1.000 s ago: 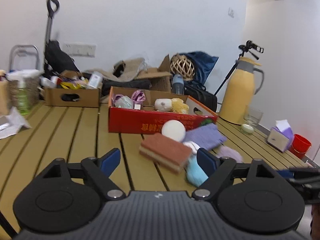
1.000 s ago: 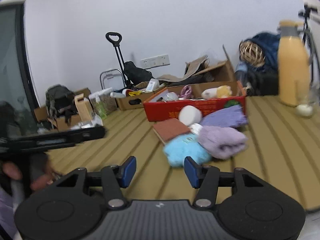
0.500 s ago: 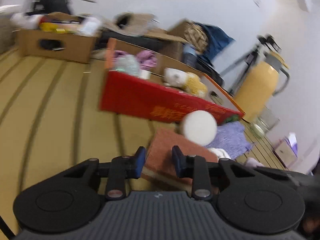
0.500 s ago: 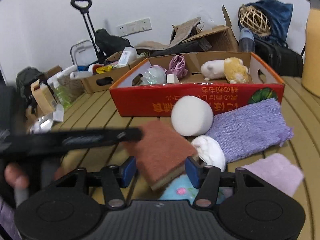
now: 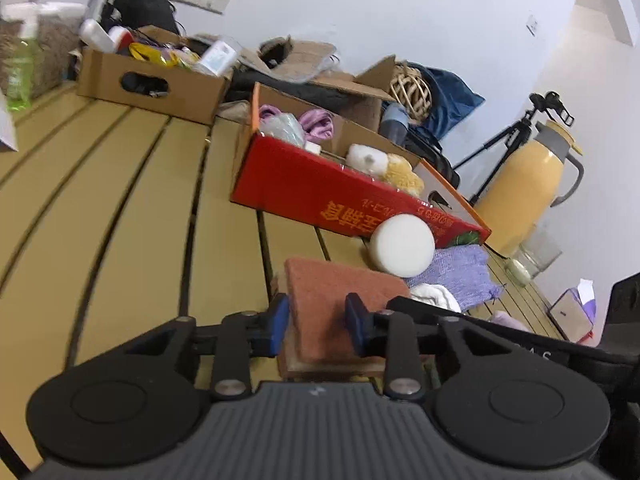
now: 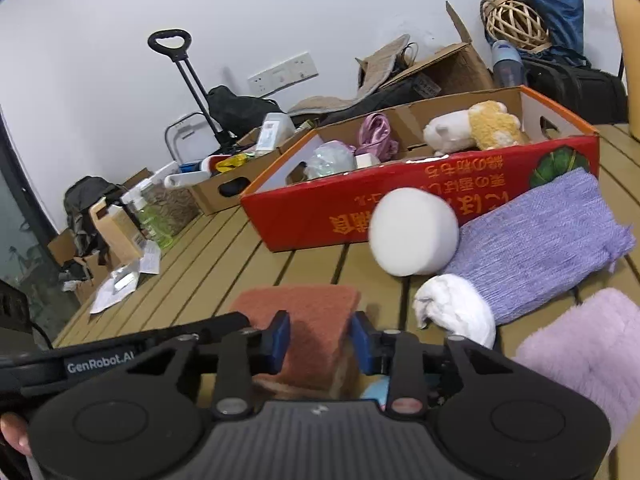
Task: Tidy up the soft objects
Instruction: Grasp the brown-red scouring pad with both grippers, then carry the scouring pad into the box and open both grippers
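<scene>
Slatted wooden table (image 5: 132,216) carries one red box (image 5: 320,196) at twelve o'clock. Both grippers, left gripper (image 5: 316,322) and right gripper (image 6: 320,338), pinch one rust-red sponge (image 5: 336,300), with one white foam disc (image 6: 414,236) just beyond.

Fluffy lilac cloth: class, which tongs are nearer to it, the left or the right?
Right. The right tongs sit just left of the fluffy lilac cloth; the left tongs are beyond them, both gripping the brown sponge.
</scene>
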`<move>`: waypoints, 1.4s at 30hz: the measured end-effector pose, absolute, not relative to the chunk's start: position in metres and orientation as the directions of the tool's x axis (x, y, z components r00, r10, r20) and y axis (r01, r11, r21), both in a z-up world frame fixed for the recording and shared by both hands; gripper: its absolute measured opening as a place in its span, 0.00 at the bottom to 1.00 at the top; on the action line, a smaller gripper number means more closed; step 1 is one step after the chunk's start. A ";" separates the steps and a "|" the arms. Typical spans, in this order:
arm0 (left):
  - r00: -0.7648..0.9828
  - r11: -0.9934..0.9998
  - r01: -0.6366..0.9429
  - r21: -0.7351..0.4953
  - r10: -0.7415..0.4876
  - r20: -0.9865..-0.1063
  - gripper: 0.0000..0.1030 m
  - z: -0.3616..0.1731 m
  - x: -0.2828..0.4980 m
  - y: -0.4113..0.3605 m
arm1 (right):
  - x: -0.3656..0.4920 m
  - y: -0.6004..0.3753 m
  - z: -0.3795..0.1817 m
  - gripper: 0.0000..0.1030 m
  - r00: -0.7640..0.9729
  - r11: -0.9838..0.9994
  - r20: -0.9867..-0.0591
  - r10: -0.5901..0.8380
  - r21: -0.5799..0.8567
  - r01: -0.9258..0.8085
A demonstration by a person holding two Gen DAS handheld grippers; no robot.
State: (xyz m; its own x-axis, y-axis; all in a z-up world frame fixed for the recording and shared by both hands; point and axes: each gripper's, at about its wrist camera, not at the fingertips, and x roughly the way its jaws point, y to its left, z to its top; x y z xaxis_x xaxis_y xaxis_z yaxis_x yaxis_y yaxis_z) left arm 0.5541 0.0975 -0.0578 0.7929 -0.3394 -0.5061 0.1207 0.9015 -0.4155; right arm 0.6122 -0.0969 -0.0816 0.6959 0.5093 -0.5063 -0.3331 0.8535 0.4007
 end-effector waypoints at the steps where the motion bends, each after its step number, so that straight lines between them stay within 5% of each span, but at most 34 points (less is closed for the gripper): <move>1: 0.807 0.903 0.118 -0.413 -0.330 -0.490 0.30 -0.051 0.544 0.098 | 0.609 -0.096 -0.079 0.25 0.696 0.854 -0.505 0.510 0.395 -0.340; 13: 0.863 0.909 0.147 -0.390 -0.311 -0.398 0.30 -0.003 0.492 0.071 | 0.539 -0.114 -0.032 0.24 0.752 0.828 -0.370 0.545 0.380 -0.413; 21: 0.835 0.891 0.256 -0.374 -0.399 -0.378 0.29 0.052 0.616 0.009 | 0.600 -0.161 0.021 0.24 0.815 0.862 -0.321 0.483 0.339 -0.377; 28: 0.746 0.879 0.175 -0.444 -0.413 -0.523 0.29 0.016 0.750 -0.042 | 0.751 -0.221 0.020 0.21 0.768 0.898 -0.498 0.402 0.378 -0.224; 33: 0.662 0.880 0.174 -0.442 -0.437 -0.608 0.29 -0.022 0.786 -0.064 | 0.797 -0.220 -0.011 0.23 0.722 0.957 -0.634 0.278 0.249 -0.150; 42: 0.640 0.907 0.221 -0.357 -0.411 -0.649 0.37 -0.023 0.777 -0.069 | 0.798 -0.220 -0.017 0.33 0.707 0.977 -0.675 0.213 0.158 -0.143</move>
State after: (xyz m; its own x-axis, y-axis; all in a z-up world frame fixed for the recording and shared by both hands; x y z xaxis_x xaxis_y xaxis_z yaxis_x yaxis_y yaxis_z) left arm 0.7772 -0.0689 -0.0227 0.6401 -0.4114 -0.6488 0.2211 0.9074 -0.3573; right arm 0.7978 -0.2204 -0.0171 0.7069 0.2126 -0.6746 -0.1426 0.9770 0.1584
